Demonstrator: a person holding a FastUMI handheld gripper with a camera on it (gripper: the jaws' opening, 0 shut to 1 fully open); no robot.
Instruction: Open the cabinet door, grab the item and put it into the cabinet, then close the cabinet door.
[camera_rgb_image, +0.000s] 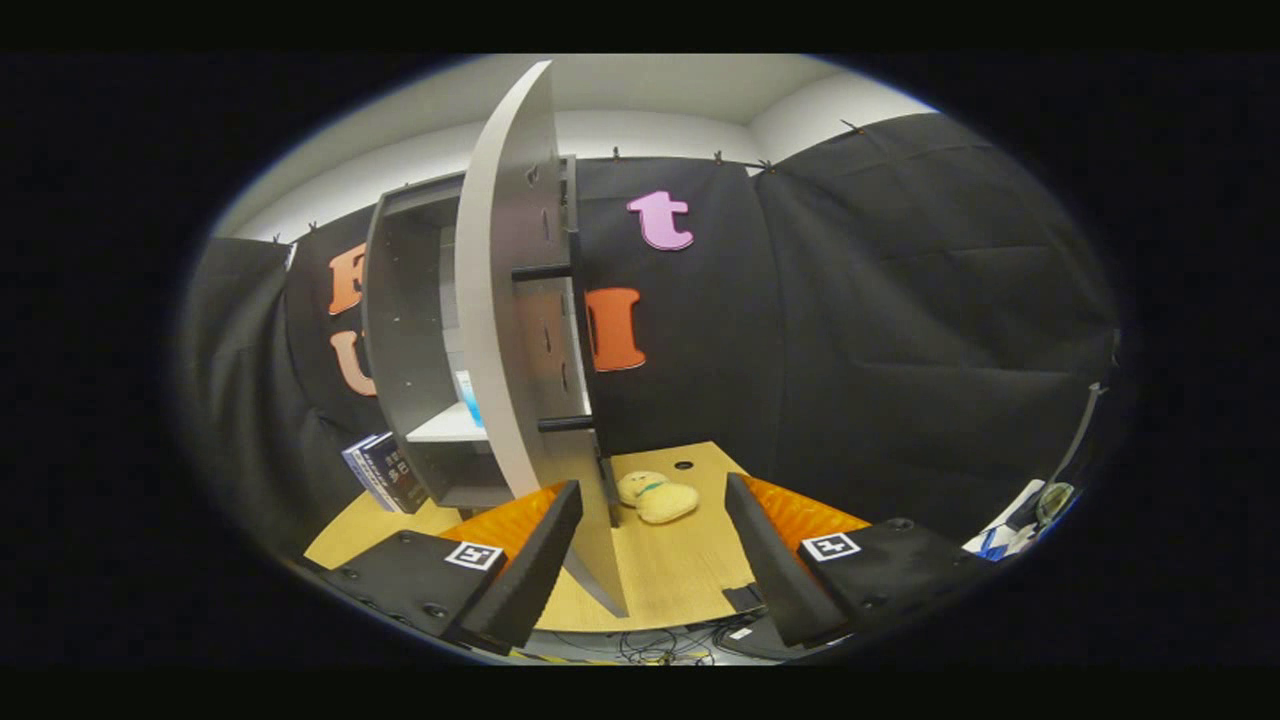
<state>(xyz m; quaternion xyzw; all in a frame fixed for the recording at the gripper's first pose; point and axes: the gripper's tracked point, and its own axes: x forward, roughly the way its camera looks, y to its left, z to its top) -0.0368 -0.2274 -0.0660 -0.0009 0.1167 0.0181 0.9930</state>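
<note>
Left of the swung-out cabinet door (505, 290), books (382, 472) lean by the cabinet (400, 330), whose shelf lies exposed. The door's edge juts between the fingers of the gripper (655, 540), which stands open and empty. Just right of the door, the plush toy (656, 496) lies on the table (680, 575). Door-opening looks done; grabbing comes next, calling for a shift right past that edge, where bare tabletop leaves room.
</note>
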